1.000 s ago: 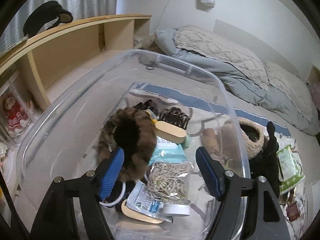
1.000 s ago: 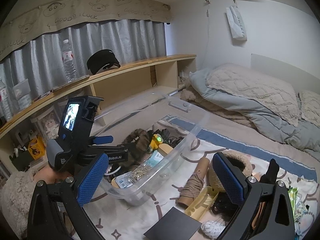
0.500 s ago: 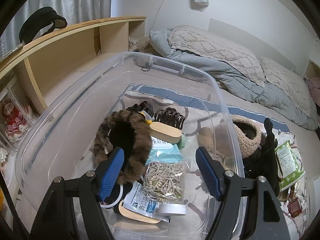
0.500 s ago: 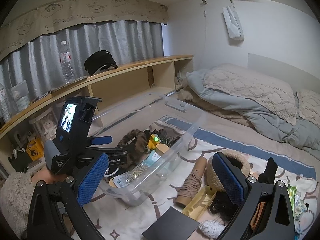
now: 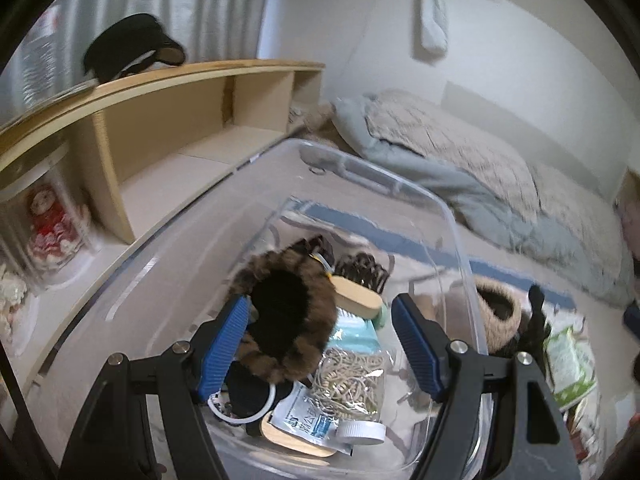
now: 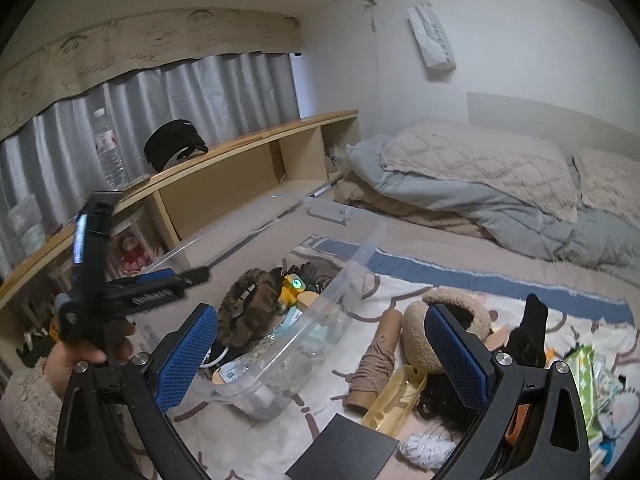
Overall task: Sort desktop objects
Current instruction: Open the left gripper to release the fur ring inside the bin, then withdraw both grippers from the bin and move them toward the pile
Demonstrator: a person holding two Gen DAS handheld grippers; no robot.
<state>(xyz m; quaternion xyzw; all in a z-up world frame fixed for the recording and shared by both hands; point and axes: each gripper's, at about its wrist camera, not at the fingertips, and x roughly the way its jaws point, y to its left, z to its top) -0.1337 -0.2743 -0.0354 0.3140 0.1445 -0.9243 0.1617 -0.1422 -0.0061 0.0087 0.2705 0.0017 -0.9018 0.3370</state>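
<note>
While the clear plastic storage bin (image 5: pixel 448 216) on the bed already holds a good share of the clutter, the sorting looks roughly half done. Inside: a brown furry headband (image 5: pixel 288 316), a bag of beige rubber bands (image 5: pixel 352 372), a black claw hair clip (image 5: pixel 362 270), a wooden-backed brush (image 5: pixel 356 300) and a printed blue-and-white sachet (image 5: pixel 308 416) (its lettering too blurred to read). Left outside on the patterned blanket (image 6: pixel 256 444): a beige fleecy headband (image 6: pixel 452 312), a cardboard tube wound with brown twine (image 6: pixel 376 360), a yellow plastic tray (image 6: pixel 394 396), a black flat card (image 6: pixel 344 452), a green checked packet (image 6: pixel 584 380).

The left tongs (image 5: pixel 320 340) stand wide apart above the bin, gripping nothing; the right tongs (image 6: pixel 324 352) likewise gape empty over the loose items. White lettering on the left tool's side is unreadable; the curtain valance (image 6: pixel 120 48) carries doodled writing, not legible here.
</note>
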